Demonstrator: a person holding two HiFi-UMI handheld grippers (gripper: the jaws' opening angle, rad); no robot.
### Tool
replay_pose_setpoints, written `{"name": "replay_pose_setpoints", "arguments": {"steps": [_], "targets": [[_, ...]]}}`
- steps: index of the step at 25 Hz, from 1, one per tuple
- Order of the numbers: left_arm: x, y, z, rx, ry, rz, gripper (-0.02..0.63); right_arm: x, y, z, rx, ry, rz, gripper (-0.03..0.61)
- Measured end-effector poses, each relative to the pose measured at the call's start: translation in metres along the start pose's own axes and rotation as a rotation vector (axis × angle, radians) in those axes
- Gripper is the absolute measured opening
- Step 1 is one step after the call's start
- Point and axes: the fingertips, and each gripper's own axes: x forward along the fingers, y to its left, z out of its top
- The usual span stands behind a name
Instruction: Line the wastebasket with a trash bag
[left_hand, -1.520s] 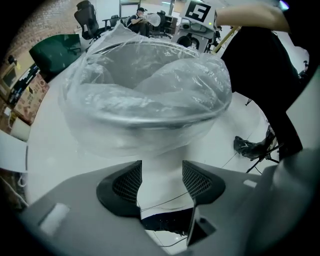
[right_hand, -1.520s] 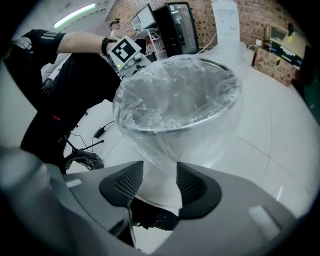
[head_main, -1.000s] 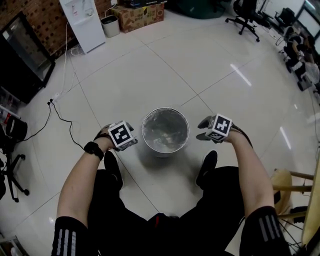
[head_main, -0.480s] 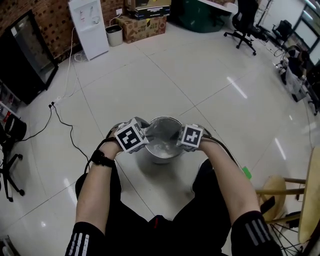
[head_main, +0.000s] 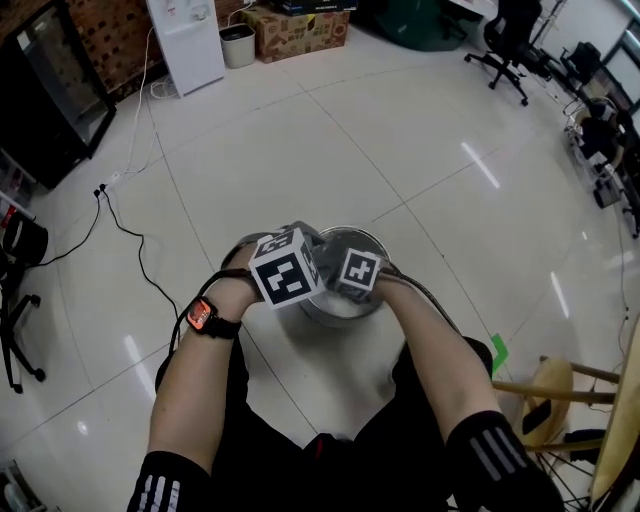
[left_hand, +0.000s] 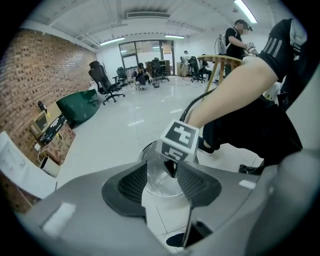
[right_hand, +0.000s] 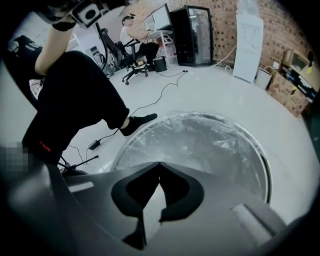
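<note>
Seen from the head view, the two marker cubes cover most of the wastebasket (head_main: 338, 308). Only its near wall and a strip of its far rim show past them, and both pairs of jaws are hidden under the cubes. The basket stands on the white tiled floor (head_main: 420, 150) just ahead of the person's knees. A clear trash bag (right_hand: 200, 145) sits inside it, its crumpled film reaching up to the rim. Whether the film is folded over the rim cannot be told, because the gripper body cuts off the near edge in the right gripper view.

The right gripper (right_hand: 159, 164) hangs over the near rim with its jaws clenched and the tips meeting. Whether a wisp of film is nipped there is too fine to see. The left gripper (left_hand: 162, 167) is released. Its jaws have just been closing a little and stand apart, with nothing pressed between the pads. Through the gap show the bag's inside and the right gripper's cube.

Open tiles stretch far and right of the basket. To the left a black cable (head_main: 125, 232) trails over the floor, near the basket but apart from it. At the near right a wooden stool (head_main: 555, 378) is cut off by the frame edge, and a small green scrap (head_main: 497, 350) lies between it and the person's leg. Well apart at the far edge stand a white cabinet (head_main: 185, 40) and a cardboard box (head_main: 300, 25), both cropped
</note>
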Motion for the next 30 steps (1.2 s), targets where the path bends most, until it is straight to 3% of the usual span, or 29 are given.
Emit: {"name": "replay_pose_setpoints", "arguments": {"steps": [10, 16, 19, 22, 30], "targets": [[-0.006, 0.014, -0.008, -0.02, -0.002, 0.001, 0.184, 0.053, 0.003, 0.002, -0.018, 0.077, 0.081, 0.008], [-0.006, 0.021, -0.004, -0.02, -0.012, 0.008, 0.184, 0.026, 0.007, 0.007, -0.029, 0.091, 0.068, 0.008], [-0.007, 0.024, -0.003, -0.014, -0.016, 0.017, 0.183, -0.014, 0.004, 0.007, -0.048, 0.086, 0.009, 0.008], [-0.004, 0.022, 0.001, -0.009, -0.022, 0.021, 0.183, -0.06, -0.001, 0.018, -0.058, -0.011, -0.088, 0.008], [0.004, 0.006, 0.013, 0.025, -0.027, 0.039, 0.169, -0.176, 0.007, 0.021, 0.1, -0.33, -0.275, 0.007]]}}
